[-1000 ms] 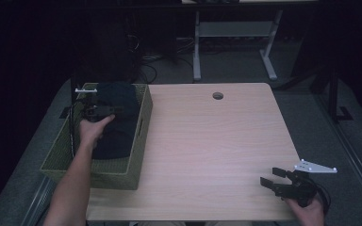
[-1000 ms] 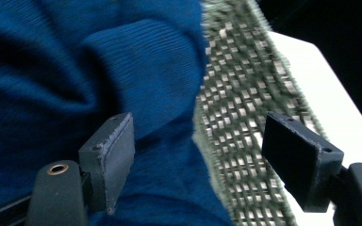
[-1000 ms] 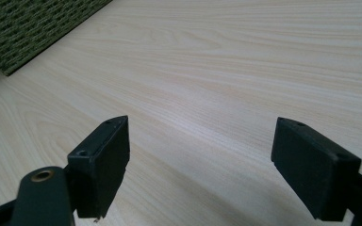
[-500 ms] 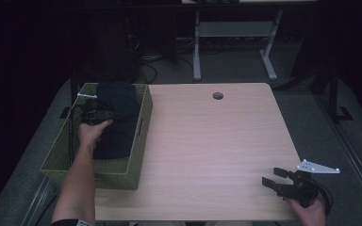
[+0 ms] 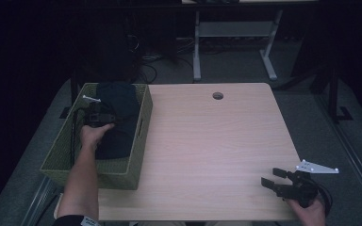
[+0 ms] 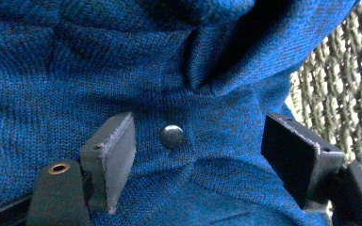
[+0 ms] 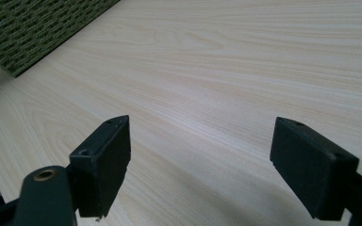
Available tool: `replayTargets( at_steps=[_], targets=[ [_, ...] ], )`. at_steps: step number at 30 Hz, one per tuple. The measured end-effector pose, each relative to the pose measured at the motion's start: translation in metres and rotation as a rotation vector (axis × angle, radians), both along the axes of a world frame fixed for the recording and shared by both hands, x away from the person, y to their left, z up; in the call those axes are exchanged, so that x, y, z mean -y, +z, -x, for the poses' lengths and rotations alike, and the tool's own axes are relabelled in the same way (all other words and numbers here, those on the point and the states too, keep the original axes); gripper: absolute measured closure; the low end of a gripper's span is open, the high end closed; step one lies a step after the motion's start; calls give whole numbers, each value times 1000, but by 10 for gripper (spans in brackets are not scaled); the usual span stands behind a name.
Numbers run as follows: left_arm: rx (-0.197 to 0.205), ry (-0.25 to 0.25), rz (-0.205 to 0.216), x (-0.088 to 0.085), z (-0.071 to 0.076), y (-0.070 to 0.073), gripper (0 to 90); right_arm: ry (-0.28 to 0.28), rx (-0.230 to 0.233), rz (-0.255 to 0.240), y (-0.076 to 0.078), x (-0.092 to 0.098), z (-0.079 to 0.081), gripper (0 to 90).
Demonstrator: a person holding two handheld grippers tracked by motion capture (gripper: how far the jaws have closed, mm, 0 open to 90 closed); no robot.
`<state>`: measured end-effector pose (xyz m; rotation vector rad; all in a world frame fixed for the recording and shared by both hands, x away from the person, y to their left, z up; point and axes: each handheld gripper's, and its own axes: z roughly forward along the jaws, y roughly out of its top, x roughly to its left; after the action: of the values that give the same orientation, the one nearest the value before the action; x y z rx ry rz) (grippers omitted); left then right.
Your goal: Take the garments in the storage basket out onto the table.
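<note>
A dark blue knitted garment [image 5: 118, 117] lies in a green woven basket [image 5: 140, 141] at the table's left. My left gripper [image 5: 96, 116] is down inside the basket on the garment. In the left gripper view that gripper [image 6: 198, 155] is open, its jaws pressed against the blue knit [image 6: 75, 70] either side of a small metal snap button [image 6: 172, 135]. The basket's woven wall [image 6: 339, 94] is at the right there. My right gripper [image 5: 273, 178] rests open at the table's front right corner. In the right gripper view it [image 7: 200, 162] holds nothing, above bare wood.
The light wooden table [image 5: 217, 141] has a round cable hole [image 5: 218, 95] near its far edge. A corner of the basket [image 7: 33, 23] appears at the top left of the right gripper view. Desk legs [image 5: 197, 52] and cables stand on the floor beyond.
My left hand has drawn slightly toward the near side inside the basket. The right gripper has stayed at the front right corner.
</note>
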<state>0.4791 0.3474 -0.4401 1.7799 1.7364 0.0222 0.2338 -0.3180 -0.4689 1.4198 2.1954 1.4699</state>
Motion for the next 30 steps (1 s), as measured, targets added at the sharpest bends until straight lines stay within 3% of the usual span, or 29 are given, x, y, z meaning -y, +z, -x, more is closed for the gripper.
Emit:
replayTargets(
  at_steps=[1,2,4,5,6,10,14,18,19,24,27,30],
  targets=[
    [0,0,0,0,0,0,298,0,1,1,0,0,0,205],
    [22,-16,-66,4,1,0,336,0,2,1,0,0,0,205],
    [46,-49,-138,10,3,-1,369,0,3,0,1,0,0,205],
    [46,-49,-138,10,3,-1,392,0,3,0,1,0,0,205],
    [74,-77,-209,16,4,-2,400,0,4,-1,1,0,0,206],
    [75,-95,-294,25,4,-2,428,2,1,2,1,-1,0,207],
    [68,-96,-315,27,3,-1,466,7,11,8,2,-2,1,208],
    [63,-92,-325,25,4,1,559,6,11,7,3,-1,1,208],
    [60,-87,-347,25,4,2,683,6,10,6,2,-1,1,208],
    [24,-90,-368,27,-1,5,712,7,11,10,2,-1,1,208],
    [9,-71,-345,26,-1,5,730,3,11,8,3,-1,2,208],
    [-37,-63,-309,23,1,8,736,0,12,2,3,0,2,208]
  ],
)
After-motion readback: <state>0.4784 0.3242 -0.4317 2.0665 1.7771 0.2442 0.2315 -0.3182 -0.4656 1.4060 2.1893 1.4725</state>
